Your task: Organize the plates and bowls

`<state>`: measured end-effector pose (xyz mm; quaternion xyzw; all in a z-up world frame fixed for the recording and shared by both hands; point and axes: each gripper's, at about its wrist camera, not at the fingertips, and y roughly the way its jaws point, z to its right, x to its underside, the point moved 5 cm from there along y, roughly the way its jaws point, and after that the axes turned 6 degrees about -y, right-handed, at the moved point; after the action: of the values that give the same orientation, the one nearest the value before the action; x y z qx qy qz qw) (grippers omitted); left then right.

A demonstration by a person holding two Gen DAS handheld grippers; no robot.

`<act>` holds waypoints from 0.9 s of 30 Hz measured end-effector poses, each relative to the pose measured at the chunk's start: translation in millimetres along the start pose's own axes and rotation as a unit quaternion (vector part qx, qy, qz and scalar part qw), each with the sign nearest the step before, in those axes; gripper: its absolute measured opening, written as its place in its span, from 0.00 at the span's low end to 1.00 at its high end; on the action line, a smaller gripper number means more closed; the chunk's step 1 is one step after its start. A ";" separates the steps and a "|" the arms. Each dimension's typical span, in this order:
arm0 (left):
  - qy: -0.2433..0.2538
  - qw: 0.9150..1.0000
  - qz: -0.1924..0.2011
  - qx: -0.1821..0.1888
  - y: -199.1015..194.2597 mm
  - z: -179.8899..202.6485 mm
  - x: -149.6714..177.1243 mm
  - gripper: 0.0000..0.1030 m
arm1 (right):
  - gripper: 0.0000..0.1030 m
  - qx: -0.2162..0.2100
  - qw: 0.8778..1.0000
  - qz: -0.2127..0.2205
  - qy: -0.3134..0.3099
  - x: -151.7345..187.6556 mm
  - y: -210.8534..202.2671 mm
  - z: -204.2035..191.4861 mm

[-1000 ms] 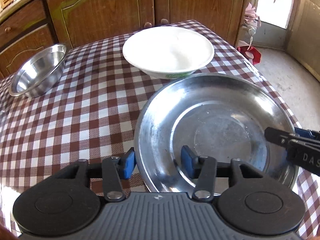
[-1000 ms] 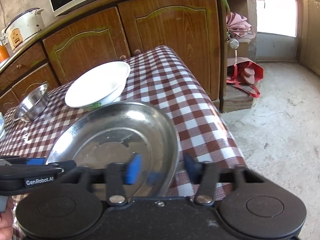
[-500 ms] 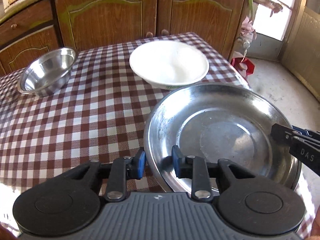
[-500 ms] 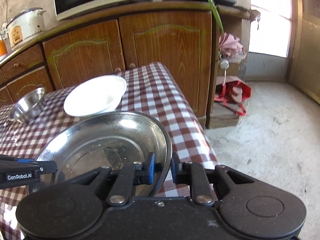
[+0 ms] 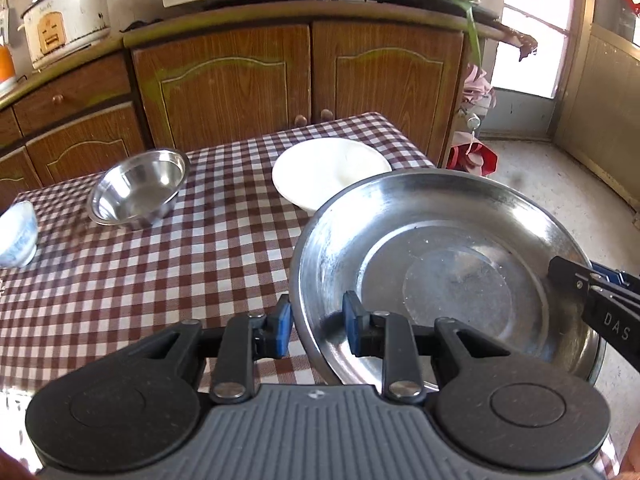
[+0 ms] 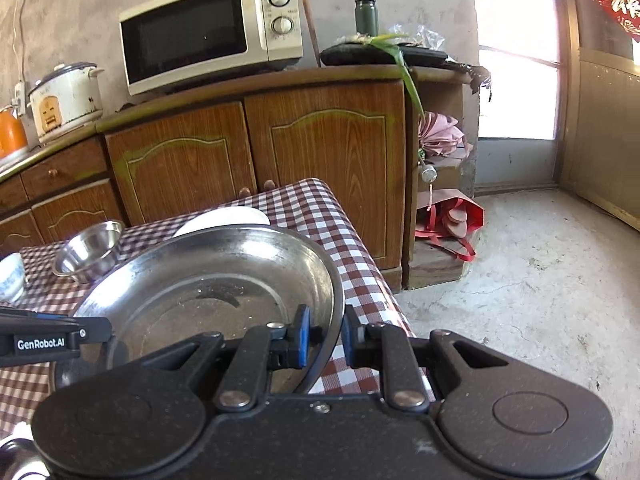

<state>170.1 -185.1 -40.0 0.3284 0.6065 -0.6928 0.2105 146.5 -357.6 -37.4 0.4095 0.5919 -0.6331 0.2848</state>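
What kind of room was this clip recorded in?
Most likely a home kitchen: a microwave and rice cooker sit on a counter over wooden cabinets, beside a table with a checked cloth.

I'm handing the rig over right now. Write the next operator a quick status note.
Left gripper: shut on the steel plate's near rim.
Right gripper: shut on its opposite rim.
Plate is held above the checked table.
On the table: white bowl, steel bowl, small blue-and-white bowl, all separate.
Done: plate gripped.
Left: set it down, stack the bowls.
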 end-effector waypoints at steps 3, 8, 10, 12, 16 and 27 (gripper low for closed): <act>-0.002 1.000 0.000 0.002 -10.6 0.4 4.6 0.27 | 0.22 0.001 1.000 0.003 -0.001 1.0 -13.8 0.0; -0.008 1.000 0.005 0.010 -27.9 1.0 11.1 0.27 | 0.22 0.005 1.000 0.008 -0.011 1.4 -38.0 0.1; -0.008 1.000 0.007 0.014 -35.2 0.9 14.1 0.27 | 0.22 0.008 1.000 0.011 -0.013 1.4 -46.4 -0.3; -0.010 1.000 0.008 0.015 -40.0 0.8 15.9 0.27 | 0.22 0.009 1.000 0.014 -0.014 1.3 -54.5 -1.1; -0.008 1.000 0.015 0.012 -51.3 0.5 19.2 0.27 | 0.22 0.010 1.000 0.020 -0.012 4.3 -68.1 -3.0; -0.007 1.000 0.023 0.008 -70.5 -3.5 28.7 0.27 | 0.22 0.008 0.999 0.028 -0.015 8.8 -89.3 -8.6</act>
<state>102.2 -166.2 -11.1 0.3388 0.5920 -0.6947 0.2283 68.2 -335.8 1.5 0.4191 0.5710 -0.6352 0.3081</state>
